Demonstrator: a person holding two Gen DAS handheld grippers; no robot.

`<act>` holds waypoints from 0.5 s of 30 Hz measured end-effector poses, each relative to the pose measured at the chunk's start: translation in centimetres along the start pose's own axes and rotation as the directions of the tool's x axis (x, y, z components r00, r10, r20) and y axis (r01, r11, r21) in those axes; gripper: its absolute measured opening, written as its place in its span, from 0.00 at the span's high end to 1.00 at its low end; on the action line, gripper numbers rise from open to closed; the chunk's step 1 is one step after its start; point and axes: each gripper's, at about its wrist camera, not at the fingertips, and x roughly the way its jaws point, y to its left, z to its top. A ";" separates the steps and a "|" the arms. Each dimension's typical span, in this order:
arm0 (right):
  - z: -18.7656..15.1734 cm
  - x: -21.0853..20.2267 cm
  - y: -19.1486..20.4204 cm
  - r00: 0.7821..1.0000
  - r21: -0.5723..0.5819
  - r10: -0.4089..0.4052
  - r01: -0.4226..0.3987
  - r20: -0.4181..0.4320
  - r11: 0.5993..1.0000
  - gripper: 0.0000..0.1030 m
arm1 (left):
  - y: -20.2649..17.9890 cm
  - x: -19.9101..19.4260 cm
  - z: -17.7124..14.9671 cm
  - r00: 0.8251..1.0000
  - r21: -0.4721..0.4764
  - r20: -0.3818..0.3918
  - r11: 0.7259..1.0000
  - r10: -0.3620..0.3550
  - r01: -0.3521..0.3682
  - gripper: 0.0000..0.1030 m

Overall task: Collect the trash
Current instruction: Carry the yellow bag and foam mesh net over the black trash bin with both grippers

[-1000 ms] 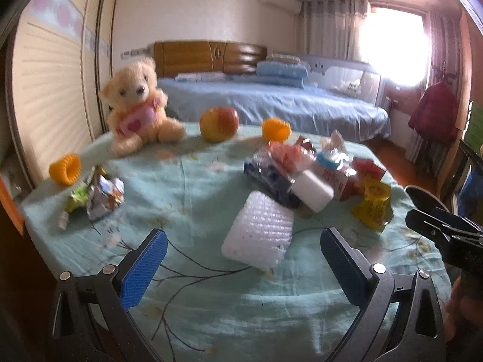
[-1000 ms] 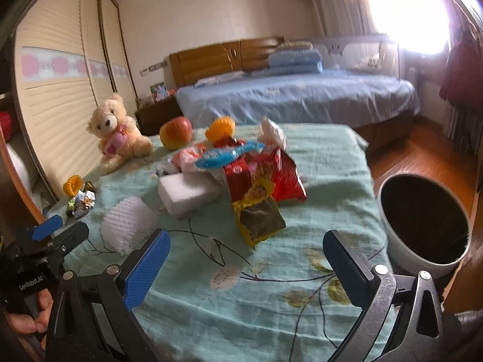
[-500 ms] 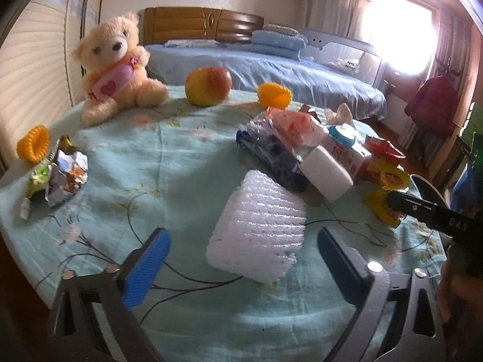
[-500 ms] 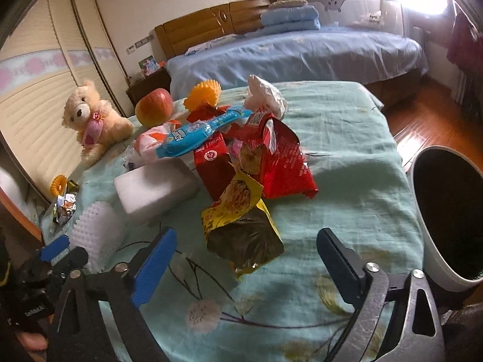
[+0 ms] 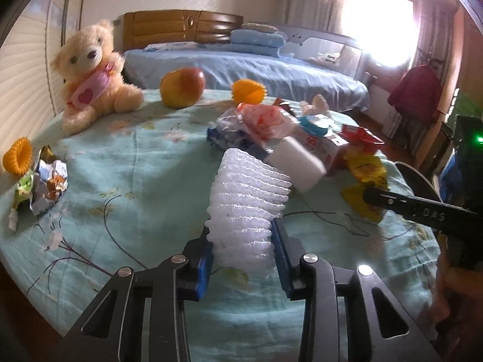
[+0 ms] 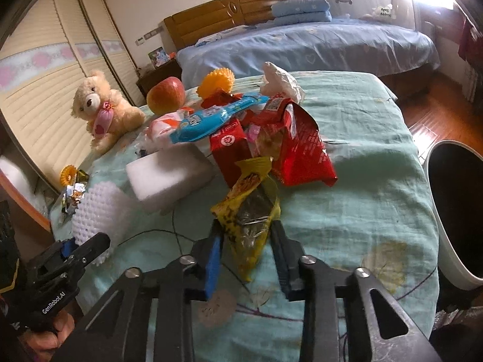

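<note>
- Both my grippers have dropped toward the table since a second ago, and jaws that stood wide apart then are now closing, each around its own piece of trash.
- Far left on the tablecloth lie a crumpled foil wrapper and an orange ring toy, well clear of my reach; I leave them for a later pass.
- My left gripper is closing on the near end of the white foam fruit net; both blue pads touch its sides and the soft mesh bulges between them. I take it low at the end because the foam would slip if pinched at the top.
- Behind it sit the teddy bear and apple, which I judge are not trash.
- My right gripper is closing on the yellow snack bag; its lower tip hangs between the pads, which press its crinkled edges.
- That bag lies nearest me, in front of the white foam block and red wrappers, so lifting it should not disturb the heap.
- At far right, the dark-lined trash bin stands just beside the table edge, a short carry for both loads.
</note>
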 end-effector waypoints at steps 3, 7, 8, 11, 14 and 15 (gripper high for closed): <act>-0.3 -0.6 -0.2 1.000 0.010 0.007 -0.007 0.008 1.000 0.76 | -0.9 -0.8 -0.2 0.999 0.024 0.002 0.999 -0.046 0.046 0.67; -0.7 -1.8 -0.7 1.000 0.022 0.004 -0.005 0.025 1.000 0.77 | -2.5 -1.7 -0.4 0.997 0.065 0.002 0.994 -0.083 0.083 0.67; -0.8 -2.2 -0.9 1.000 0.023 -0.001 0.001 0.030 1.000 0.77 | -2.9 -1.8 -0.4 0.996 0.076 0.002 0.993 -0.091 0.090 0.67; -1.1 -3.2 -1.8 0.999 0.038 -0.010 0.008 0.046 0.999 0.77 | -4.1 -1.7 -0.3 0.994 0.107 -0.007 0.988 -0.112 0.112 0.67; -1.3 -4.1 -2.7 0.998 0.054 -0.022 0.019 0.060 0.998 0.78 | -5.1 -1.3 -0.1 0.988 0.147 -0.026 0.977 -0.150 0.153 0.67; -1.4 -4.3 -3.1 0.998 0.062 -0.026 0.022 0.063 0.998 0.78 | -5.5 -1.2 0.0 0.987 0.153 -0.029 0.975 -0.155 0.158 0.67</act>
